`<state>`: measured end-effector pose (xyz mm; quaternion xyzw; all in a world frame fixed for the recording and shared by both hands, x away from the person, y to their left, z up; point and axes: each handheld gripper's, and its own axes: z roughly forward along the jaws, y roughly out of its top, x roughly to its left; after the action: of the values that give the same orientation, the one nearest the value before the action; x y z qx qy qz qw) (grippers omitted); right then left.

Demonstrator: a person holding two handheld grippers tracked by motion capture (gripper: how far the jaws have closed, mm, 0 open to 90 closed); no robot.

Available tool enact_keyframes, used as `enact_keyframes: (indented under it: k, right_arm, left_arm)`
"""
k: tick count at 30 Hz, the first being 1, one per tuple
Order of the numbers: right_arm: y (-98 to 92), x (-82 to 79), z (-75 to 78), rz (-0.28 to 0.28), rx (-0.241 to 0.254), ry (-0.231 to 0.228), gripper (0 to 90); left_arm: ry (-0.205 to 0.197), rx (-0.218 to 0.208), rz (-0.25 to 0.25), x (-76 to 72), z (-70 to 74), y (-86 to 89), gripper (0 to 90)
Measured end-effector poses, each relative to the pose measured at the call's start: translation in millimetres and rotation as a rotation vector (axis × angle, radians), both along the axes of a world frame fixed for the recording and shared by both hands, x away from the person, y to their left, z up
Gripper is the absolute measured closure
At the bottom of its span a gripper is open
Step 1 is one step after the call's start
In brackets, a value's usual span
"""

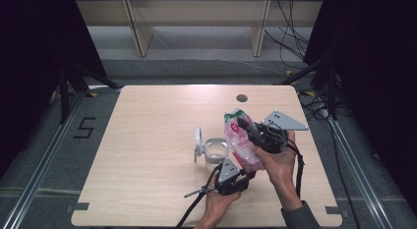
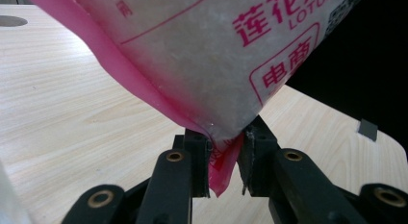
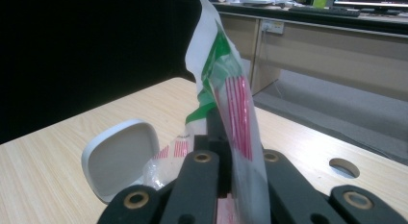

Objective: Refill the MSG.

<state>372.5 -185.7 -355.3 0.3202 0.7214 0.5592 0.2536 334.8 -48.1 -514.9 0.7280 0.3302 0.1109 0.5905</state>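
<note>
table (image 1: 147, 155): light wood | hole (image 1: 241, 98): far edge | floor mark (image 1: 84, 127): "5"

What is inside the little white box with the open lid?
The white box sits open beside the pink bag. From above its inside looks pale, with nothing plain in it; the bottom is too small to tell.

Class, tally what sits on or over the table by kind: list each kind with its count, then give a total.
Pink and white printed bag: 1
White container with hinged lid: 1
Handheld grippers: 2, left gripper and right gripper
Total: 4
</note>
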Motion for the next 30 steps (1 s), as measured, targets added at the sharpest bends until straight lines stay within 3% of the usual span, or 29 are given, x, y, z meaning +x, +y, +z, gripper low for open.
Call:
enact_keyframes:
  k: [3,7,8,14,19,21,22,30]
  right_arm:
    - [2.4,0.0,-0.3,-0.006,-0.005,0.007,90.0]
    - [6.3,1.5,-1.8,0.007,-0.012,0.012,90.0]
    - [7.9,2.7,-2.7,0.005,-0.029,0.001,90.0]
    - [12.5,2.7,-3.4,0.015,-0.015,0.017,90.0]
    - [15.8,4.5,-4.1,0.006,-0.022,0.020,90.0]
    - [15.1,6.1,-4.3,0.012,-0.036,0.001,90.0]
    - [17.5,5.1,-5.0,0.007,-0.012,0.025,90.0]
    - [24.7,5.3,-2.5,0.016,-0.032,0.018,90.0]
  left_arm:
    - [0.008,-0.021,0.000,0.3,-1.6,-0.9,75.3]
    - [0.010,-0.019,0.013,-0.2,-2.6,-2.9,75.4]
    - [0.011,-0.042,0.016,0.3,-4.1,-4.3,75.4]
    - [0.003,-0.042,0.026,0.8,-4.5,-5.5,75.4]
    - [0.001,-0.069,0.012,2.9,-6.2,-8.0,75.5]
    - [0.000,-0.069,0.011,3.0,-6.0,-8.1,75.4]
    - [-0.002,-0.067,0.010,3.2,-6.0,-8.2,75.4]
    - [-0.014,-0.076,-0.004,2.8,-1.0,-11.4,75.6]
